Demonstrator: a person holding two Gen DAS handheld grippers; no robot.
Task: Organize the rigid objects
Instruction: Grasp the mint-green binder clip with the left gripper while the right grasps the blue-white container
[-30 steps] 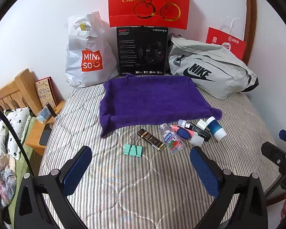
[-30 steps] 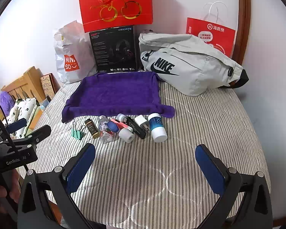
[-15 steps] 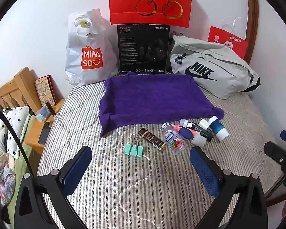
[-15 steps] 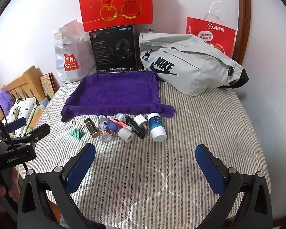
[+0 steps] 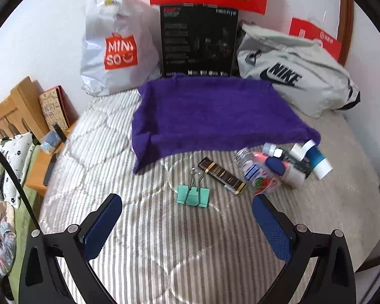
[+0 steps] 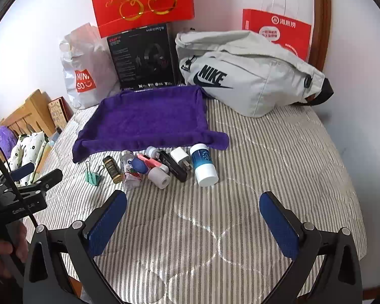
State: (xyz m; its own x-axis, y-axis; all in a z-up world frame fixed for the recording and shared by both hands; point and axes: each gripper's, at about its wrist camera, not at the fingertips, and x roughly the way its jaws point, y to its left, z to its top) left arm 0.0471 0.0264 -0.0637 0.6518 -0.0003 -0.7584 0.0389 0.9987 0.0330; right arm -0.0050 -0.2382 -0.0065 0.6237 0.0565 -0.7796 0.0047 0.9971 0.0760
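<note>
Both my claws, left claw [image 5: 187,224] and right claw [image 6: 193,216], are wide apart and empty. The small things [image 6: 154,166] lie crowded on the bed [image 6: 266,167] beside the purple towel [image 6: 149,116]; I may knock neighbours when grabbing.

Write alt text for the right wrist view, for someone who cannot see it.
The open right gripper hovers over a striped bedspread, facing a row of small items: a green binder clip, a white-capped blue tube, a white charger plug and others. Behind them lies a purple towel, then a grey Nike bag. The left gripper shows at left.
</note>
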